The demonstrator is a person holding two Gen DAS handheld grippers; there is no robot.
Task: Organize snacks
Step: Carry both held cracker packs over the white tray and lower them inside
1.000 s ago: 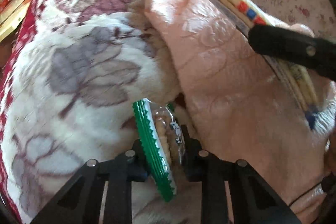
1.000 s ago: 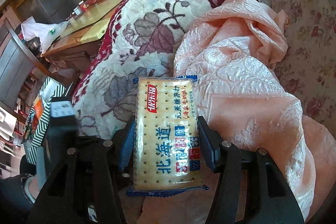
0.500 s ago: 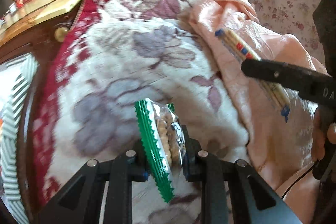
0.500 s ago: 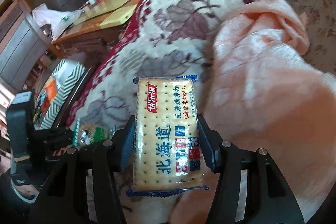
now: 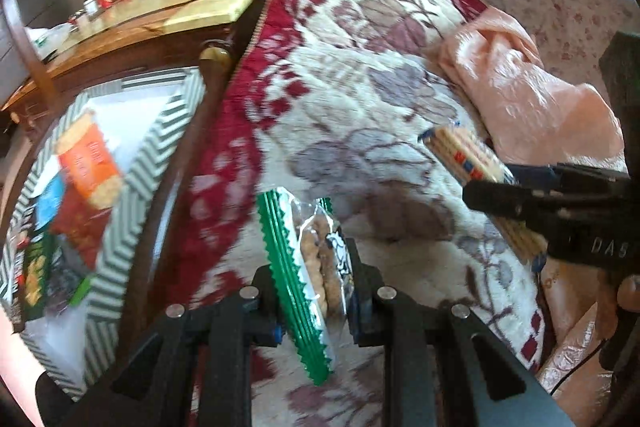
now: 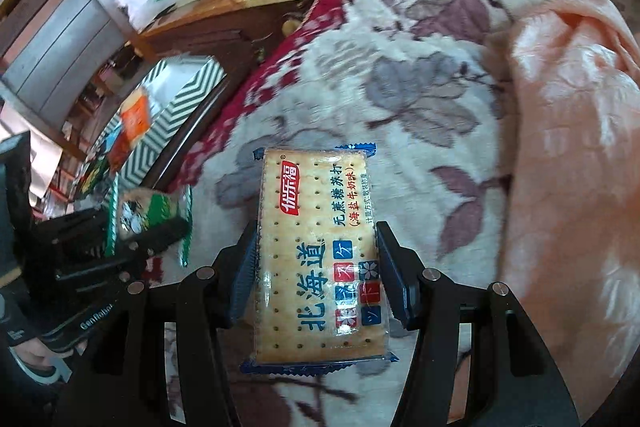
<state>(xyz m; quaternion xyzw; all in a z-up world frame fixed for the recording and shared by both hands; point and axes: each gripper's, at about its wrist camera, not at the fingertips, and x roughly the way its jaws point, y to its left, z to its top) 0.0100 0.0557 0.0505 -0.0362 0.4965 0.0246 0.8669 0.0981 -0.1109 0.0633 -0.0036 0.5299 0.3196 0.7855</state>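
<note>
My left gripper (image 5: pixel 316 291) is shut on a small green-edged snack pack (image 5: pixel 308 267) held edge-on above the flowered blanket. That same green snack pack (image 6: pixel 148 215) and the left gripper (image 6: pixel 120 247) show at the left of the right wrist view. My right gripper (image 6: pixel 316 267) is shut on a flat cracker packet (image 6: pixel 320 251) with blue ends and Chinese lettering. The cracker packet (image 5: pixel 472 163) and the right gripper (image 5: pixel 560 199) appear side-on at the right of the left wrist view. A green-and-white striped box (image 5: pixel 156 155) holding several snack packs stands left of the bed.
The flowered blanket (image 5: pixel 380 99) has a red border (image 5: pixel 276 39) along its left side. A peach quilt (image 6: pixel 568 107) lies bunched on the right. A wooden table (image 5: pixel 160 23) with small items stands behind the striped box (image 6: pixel 184 91). A hand (image 6: pixel 28 359) grips the left tool.
Both grippers have swung left across the blanket, away from the peach quilt, each still holding its pack. The striped box has come into view at the left.
</note>
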